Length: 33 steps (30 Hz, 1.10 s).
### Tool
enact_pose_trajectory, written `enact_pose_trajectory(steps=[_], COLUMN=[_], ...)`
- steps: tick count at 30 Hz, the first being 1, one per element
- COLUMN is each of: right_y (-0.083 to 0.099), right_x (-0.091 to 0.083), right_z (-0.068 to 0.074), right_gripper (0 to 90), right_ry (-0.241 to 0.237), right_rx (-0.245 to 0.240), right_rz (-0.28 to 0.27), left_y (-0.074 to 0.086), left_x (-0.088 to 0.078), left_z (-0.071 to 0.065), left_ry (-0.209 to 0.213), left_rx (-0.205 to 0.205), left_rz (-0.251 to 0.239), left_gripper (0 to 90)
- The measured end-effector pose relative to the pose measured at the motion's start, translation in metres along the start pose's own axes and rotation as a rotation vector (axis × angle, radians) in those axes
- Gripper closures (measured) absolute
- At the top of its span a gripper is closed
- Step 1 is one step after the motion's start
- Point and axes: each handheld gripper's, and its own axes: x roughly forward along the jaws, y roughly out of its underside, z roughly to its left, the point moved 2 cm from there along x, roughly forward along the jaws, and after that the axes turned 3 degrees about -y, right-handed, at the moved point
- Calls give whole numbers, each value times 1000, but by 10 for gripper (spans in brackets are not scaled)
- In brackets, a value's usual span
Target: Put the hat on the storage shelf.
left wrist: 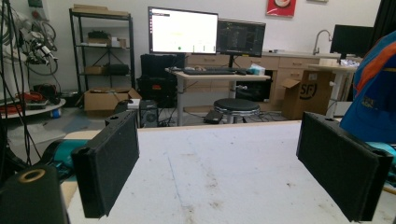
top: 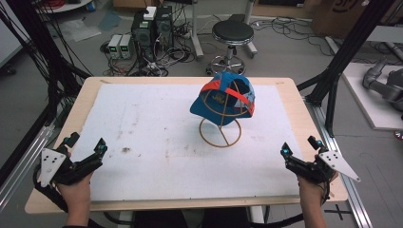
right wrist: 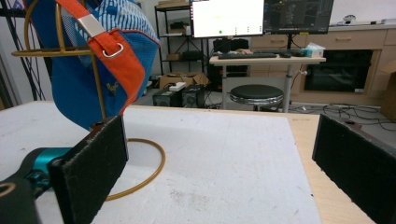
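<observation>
A blue cap (top: 222, 100) with an orange strap hangs on a gold wire stand (top: 219, 133), which stands right of centre on the white mat (top: 157, 137). My left gripper (top: 87, 142) rests open near the front left corner, far from the cap. Near the front right edge, my right gripper (top: 299, 146) is open too, with nothing between its fingers. In the left gripper view the jaws (left wrist: 219, 128) stand wide apart over bare mat, and the cap (left wrist: 373, 93) shows at the right edge. The right gripper view has the cap (right wrist: 79, 70) and the stand's base ring (right wrist: 156, 165) just left of its open jaws (right wrist: 222, 133).
The mat covers a wooden table (top: 304, 114). A black stool (top: 232, 34) and computer boxes (top: 152, 28) with cables sit on the floor beyond the far edge. Black frame posts (top: 340, 61) rise at both sides. Small stains (top: 126, 150) mark the mat.
</observation>
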Motion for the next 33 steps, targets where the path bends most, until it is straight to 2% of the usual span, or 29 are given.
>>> enact_pose_trajectory(steps=[28, 33], right_y=[1, 0], right_x=[1, 1], right_z=[5, 5], right_gripper=[32, 32], right_ry=[-23, -31], right_rx=[-9, 4], right_rz=[-15, -29], left_y=[-1, -1], left_x=[0, -1], left_z=[1, 1], left_ry=[-2, -3], left_rx=[3, 6], left_rz=[-3, -1], left_gripper=[135, 135])
